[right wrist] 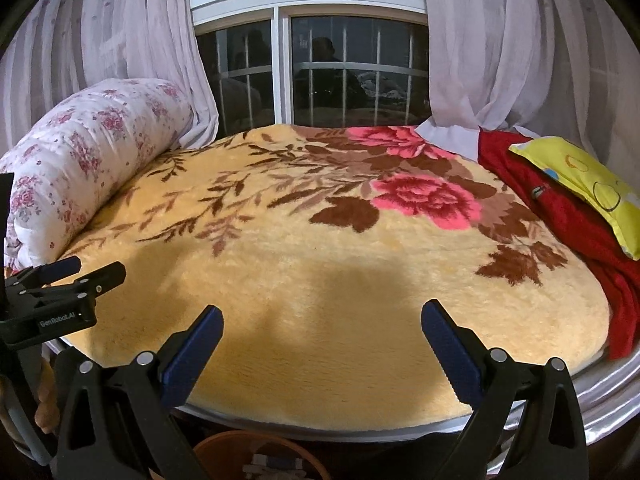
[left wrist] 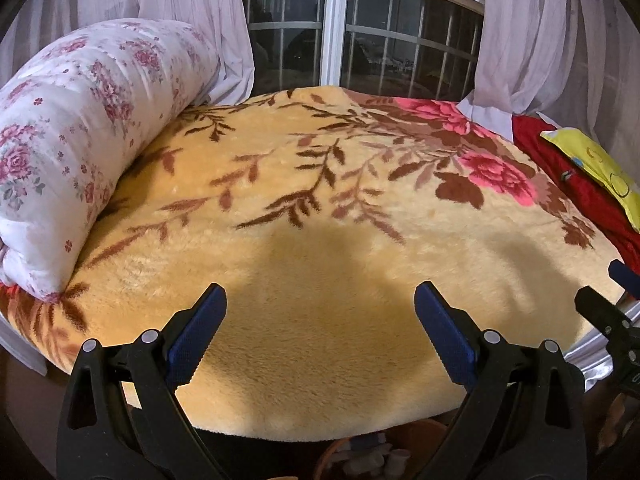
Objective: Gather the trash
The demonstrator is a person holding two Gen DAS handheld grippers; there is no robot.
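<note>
My left gripper (left wrist: 320,296) is open and empty over the near edge of a bed with a yellow floral blanket (left wrist: 320,208). My right gripper (right wrist: 322,316) is open and empty over the same blanket (right wrist: 320,240). Each gripper shows at the edge of the other's view, the right one (left wrist: 608,284) and the left one (right wrist: 96,268). Below the bed's front edge stands a brown bin (right wrist: 224,446) holding pale scraps (right wrist: 268,468); it also shows in the left wrist view (left wrist: 420,432). I see no loose trash on the blanket.
A rolled floral quilt (left wrist: 72,128) lies along the bed's left side. A red cloth (right wrist: 568,216) and a yellow pillow (right wrist: 580,180) lie on the right. A barred window (right wrist: 312,72) with sheer curtains (right wrist: 500,48) stands behind the bed.
</note>
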